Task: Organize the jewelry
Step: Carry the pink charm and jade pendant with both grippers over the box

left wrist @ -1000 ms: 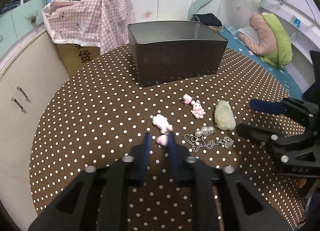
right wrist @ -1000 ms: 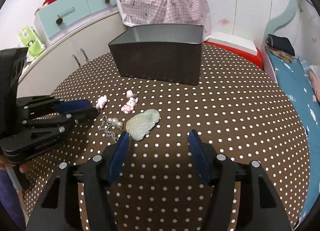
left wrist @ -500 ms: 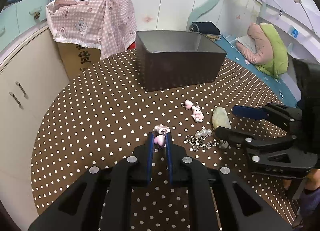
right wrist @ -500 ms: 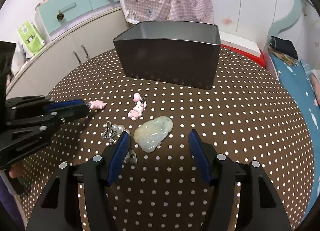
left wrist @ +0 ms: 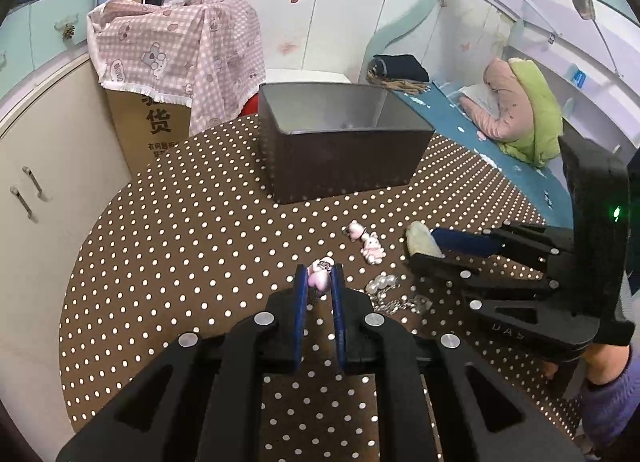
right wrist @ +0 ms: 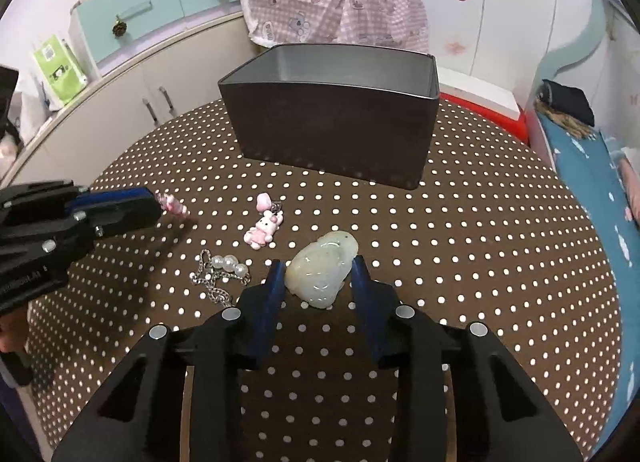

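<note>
The left tongs (left wrist: 319,282) clench a small pink heart-shaped charm (left wrist: 319,281) above the polka-dot table (left wrist: 180,246), ready for the dark metal box (left wrist: 344,165), while the right tongs (right wrist: 319,278) straddle, unclosed, the pale green jade pendant (right wrist: 322,268) lying near it

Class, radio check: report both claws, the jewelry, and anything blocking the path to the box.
Left claw shut on pink heart charm, lifted. Right claw straddling jade pendant, grip unconfirmed. Path to dark box unobstructed.
</note>
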Demonstrator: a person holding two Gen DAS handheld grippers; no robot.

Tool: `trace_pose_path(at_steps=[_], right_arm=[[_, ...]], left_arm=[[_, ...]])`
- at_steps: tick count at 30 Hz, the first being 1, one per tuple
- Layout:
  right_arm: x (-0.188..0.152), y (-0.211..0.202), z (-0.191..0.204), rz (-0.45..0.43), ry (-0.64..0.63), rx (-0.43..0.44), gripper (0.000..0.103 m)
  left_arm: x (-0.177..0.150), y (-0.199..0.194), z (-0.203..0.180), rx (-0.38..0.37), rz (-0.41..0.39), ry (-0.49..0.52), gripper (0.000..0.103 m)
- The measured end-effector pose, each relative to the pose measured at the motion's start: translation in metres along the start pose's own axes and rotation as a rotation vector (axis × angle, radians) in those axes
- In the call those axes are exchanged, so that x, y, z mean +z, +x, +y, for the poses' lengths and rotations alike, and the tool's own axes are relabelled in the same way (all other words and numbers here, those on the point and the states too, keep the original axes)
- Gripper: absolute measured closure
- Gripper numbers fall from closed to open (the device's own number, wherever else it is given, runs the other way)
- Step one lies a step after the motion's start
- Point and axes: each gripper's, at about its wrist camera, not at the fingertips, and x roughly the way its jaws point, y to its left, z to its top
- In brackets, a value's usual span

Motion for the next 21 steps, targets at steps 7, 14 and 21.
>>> trace_pose_path(at_steps=[7,14,21], right_arm=[[0.002,-0.011,-0.009,-0.015,0.019,0.017,0.073],[0.006,-0.022,-0.019,-0.028,0.027,0.022,0.075],[0.013,-0.043,-0.024,-0.073,0.035,0.032,0.075]], left_arm=[[0.017,-0.011,-0.003,-0.050,-0.036,-0.005,0.093],[0.033,-0.023,-0.011,-0.076,-0.071,0.004,0.093],[0.044,-0.031,-0.016,-0.103,-0.095,0.005,0.093]])
